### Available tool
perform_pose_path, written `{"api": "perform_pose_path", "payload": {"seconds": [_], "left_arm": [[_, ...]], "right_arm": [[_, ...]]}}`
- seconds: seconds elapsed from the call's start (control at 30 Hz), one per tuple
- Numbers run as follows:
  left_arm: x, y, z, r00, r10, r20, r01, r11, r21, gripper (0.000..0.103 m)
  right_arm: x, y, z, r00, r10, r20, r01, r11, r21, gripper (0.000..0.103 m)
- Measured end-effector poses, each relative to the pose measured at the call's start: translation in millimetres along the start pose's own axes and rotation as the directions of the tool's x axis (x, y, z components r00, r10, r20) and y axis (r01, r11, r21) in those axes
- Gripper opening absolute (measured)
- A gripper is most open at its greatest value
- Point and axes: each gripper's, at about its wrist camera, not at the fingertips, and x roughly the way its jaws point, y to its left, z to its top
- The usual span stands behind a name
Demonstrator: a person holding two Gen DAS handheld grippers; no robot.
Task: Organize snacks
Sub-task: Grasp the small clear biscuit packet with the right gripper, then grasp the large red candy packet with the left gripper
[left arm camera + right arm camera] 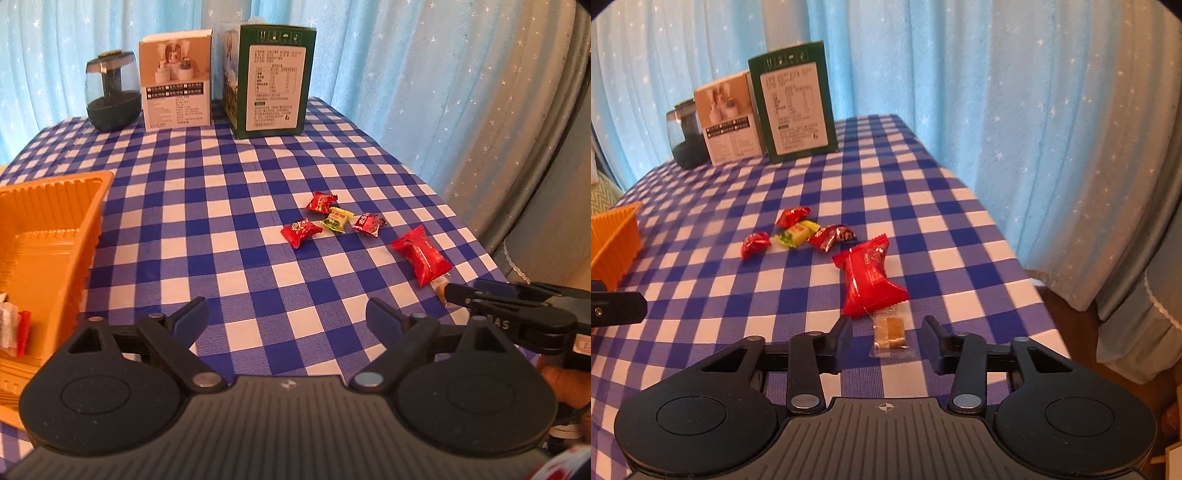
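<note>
A brown candy in a clear wrapper lies between the fingers of my right gripper. There is a gap on each side, so the gripper is open. Just beyond it lies a large red packet, touching the wrapper's far end. Further out sit three small red candies and a green-yellow one. My left gripper hangs open over bare cloth with nothing between its fingers. The orange tray at its left holds a wrapped snack. My right gripper enters the left wrist view from the right.
At the table's back stand a green carton, a white box and a dark glass jar. The checked tablecloth drops off at the right edge, close to the candies. Blue curtains hang behind and to the right.
</note>
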Motion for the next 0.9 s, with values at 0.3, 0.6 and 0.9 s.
{"api": "perform_pose_path", "payload": {"seconds": [0.3,0.6,0.9], "left_arm": [[16,-2,-1,1.000,-0.014,-0.013,0.014,1.000,-0.010,0.090],[23,-7,-2,0.999,-0.027,-0.023,0.027,1.000,-0.012,0.090],[28,-16,3,0.998,-0.052,-0.018,0.052,0.999,0.006,0.088]], "right_arm": [[22,-3,-2,0.999,-0.012,-0.047,0.011,1.000,-0.010,0.031],[25,1,0,0.999,-0.017,-0.049,0.016,1.000,-0.027,0.023],[11,-10,3,0.999,-0.052,-0.013,0.053,0.998,0.023,0.021]]}}
